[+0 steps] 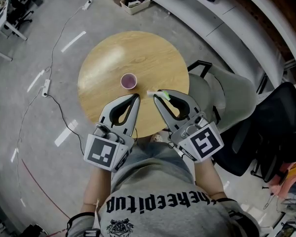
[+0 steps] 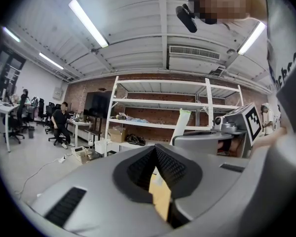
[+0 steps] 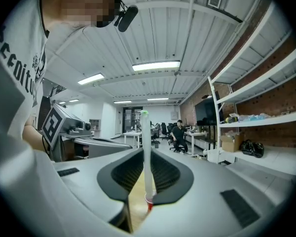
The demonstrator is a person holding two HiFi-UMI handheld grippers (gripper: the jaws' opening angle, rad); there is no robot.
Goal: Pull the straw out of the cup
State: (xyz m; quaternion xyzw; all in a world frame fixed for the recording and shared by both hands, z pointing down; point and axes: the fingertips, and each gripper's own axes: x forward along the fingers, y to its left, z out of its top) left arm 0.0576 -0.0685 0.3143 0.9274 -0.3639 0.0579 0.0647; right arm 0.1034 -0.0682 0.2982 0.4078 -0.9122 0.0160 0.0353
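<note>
A small purple cup [image 1: 129,81] stands upright near the middle of the round wooden table [image 1: 103,68], with no straw in it. The straw [image 1: 161,95], white with a green end, is pinched between the tips of my right gripper [image 1: 157,94], just right of the cup and nearer to me. In the right gripper view the straw [image 3: 146,152] stands upright between the shut jaws of the right gripper [image 3: 147,157]. My left gripper [image 1: 136,98] hovers just below the cup, shut and holding nothing. The left gripper [image 2: 155,150] sees the straw [image 2: 182,125] off to its right.
A grey chair [image 1: 222,95] and a black chair [image 1: 271,127] stand right of the table. Cables [image 1: 52,90] run over the floor at left. White shelving [image 2: 163,107] with boxes lines the brick wall. People sit at desks [image 2: 59,125] in the distance.
</note>
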